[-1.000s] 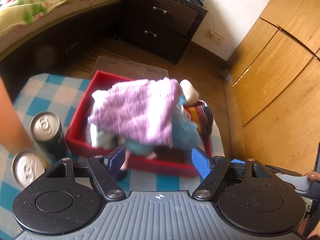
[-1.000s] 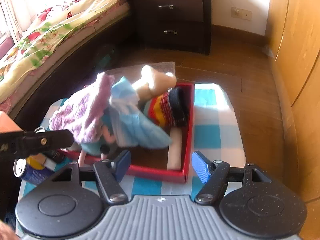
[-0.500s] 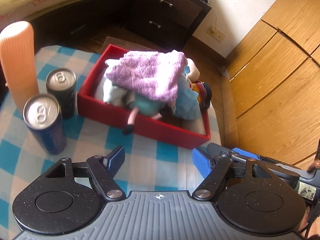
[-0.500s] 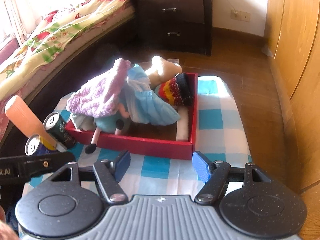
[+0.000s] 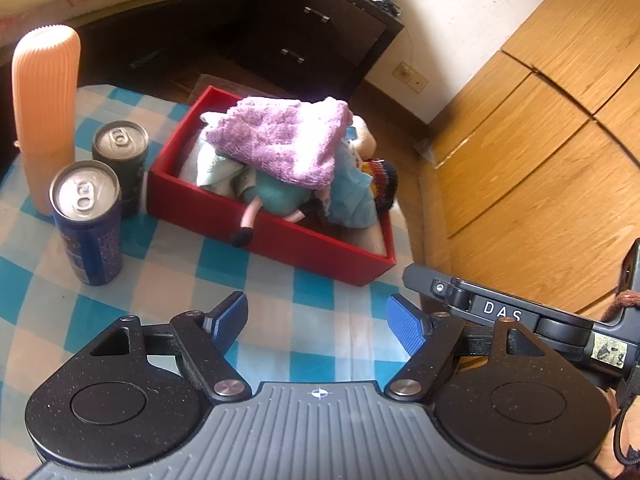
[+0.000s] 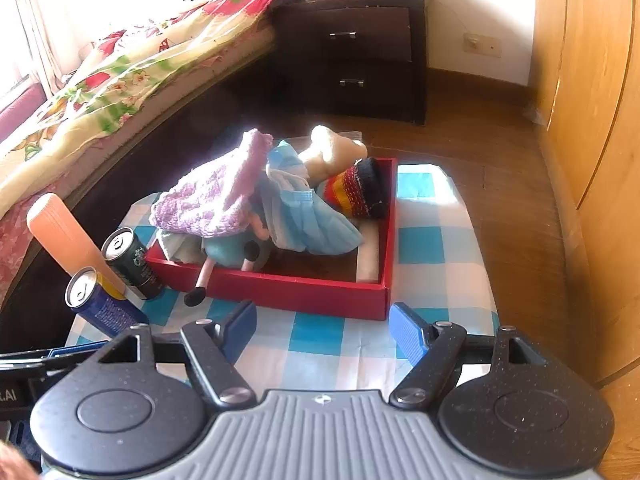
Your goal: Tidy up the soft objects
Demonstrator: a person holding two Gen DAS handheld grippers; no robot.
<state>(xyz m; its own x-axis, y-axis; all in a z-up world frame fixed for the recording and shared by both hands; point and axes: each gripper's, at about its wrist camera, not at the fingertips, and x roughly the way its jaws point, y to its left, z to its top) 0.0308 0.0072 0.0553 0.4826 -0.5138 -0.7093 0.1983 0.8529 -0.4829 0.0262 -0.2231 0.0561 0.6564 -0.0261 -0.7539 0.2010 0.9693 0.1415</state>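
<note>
A red box stands on the blue checked tablecloth. It holds a pile of soft things: a purple knitted cloth on top, a blue cloth, a teal plush doll with a leg hanging over the front wall, a cream plush and a striped knitted piece. My left gripper is open and empty, held back from the box. My right gripper is open and empty, also near the table's front edge.
Two drink cans and a tall orange ribbed container stand left of the box. A bed lies far left, a dark nightstand behind, wooden wardrobe doors at right.
Both grippers have pulled back from the box and up; the box now looks smaller and farther. The soft pile stays in the box. Both jaws stayed open.
</note>
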